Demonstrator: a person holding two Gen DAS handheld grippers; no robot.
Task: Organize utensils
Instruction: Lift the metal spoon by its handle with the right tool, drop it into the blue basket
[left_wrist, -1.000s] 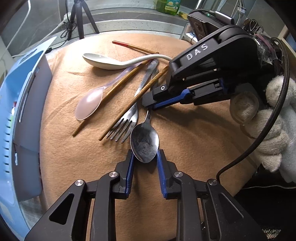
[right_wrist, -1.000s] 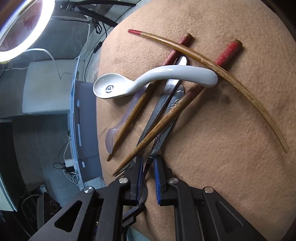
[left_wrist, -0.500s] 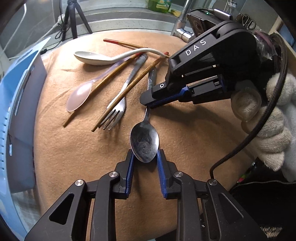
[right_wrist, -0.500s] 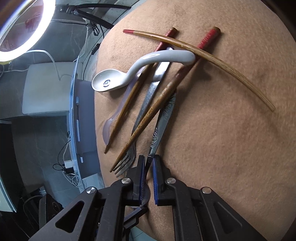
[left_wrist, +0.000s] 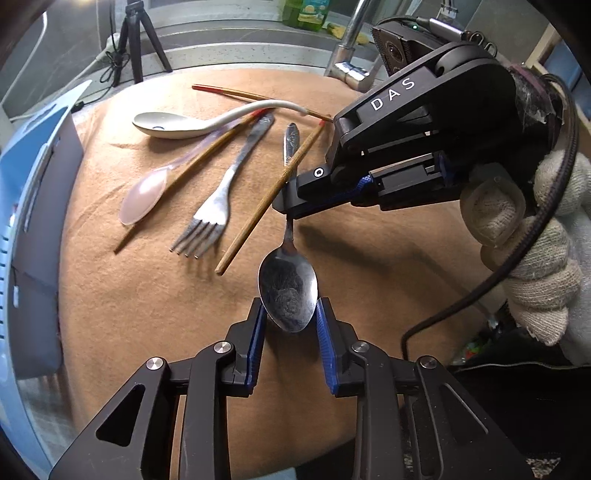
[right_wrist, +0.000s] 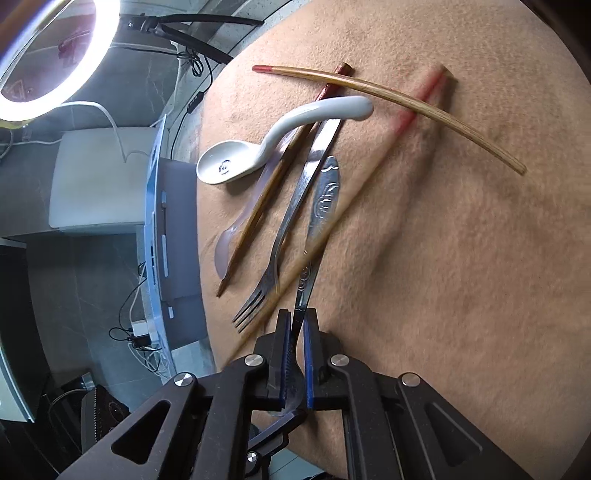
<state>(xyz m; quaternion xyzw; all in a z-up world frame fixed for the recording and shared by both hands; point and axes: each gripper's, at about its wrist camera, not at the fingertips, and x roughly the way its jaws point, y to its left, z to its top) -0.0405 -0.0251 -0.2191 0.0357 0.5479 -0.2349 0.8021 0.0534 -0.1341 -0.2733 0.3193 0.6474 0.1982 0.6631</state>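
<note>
Left wrist view shows me the metal spoon (left_wrist: 288, 291) with its bowl between the blue fingers of my left hand-held gripper (left_wrist: 289, 321), which closes on the bowl from both sides. My right hand-held gripper (left_wrist: 291, 210) comes in from the right side, and its jaws are shut on the thin neck of the same spoon. In the right wrist view I see the spoon handle (right_wrist: 320, 206) running forward from between the closed pads of that gripper (right_wrist: 295, 354). The spoon is near the front edge of the table (left_wrist: 369, 266), which has a brown cloth on it. Toward the far side of the table lie the fork (left_wrist: 218, 206), a pink plastic spoon (left_wrist: 142, 197), a white ceramic spoon (left_wrist: 166, 125) and several chopsticks (left_wrist: 266, 201), partly crossing each other.
</note>
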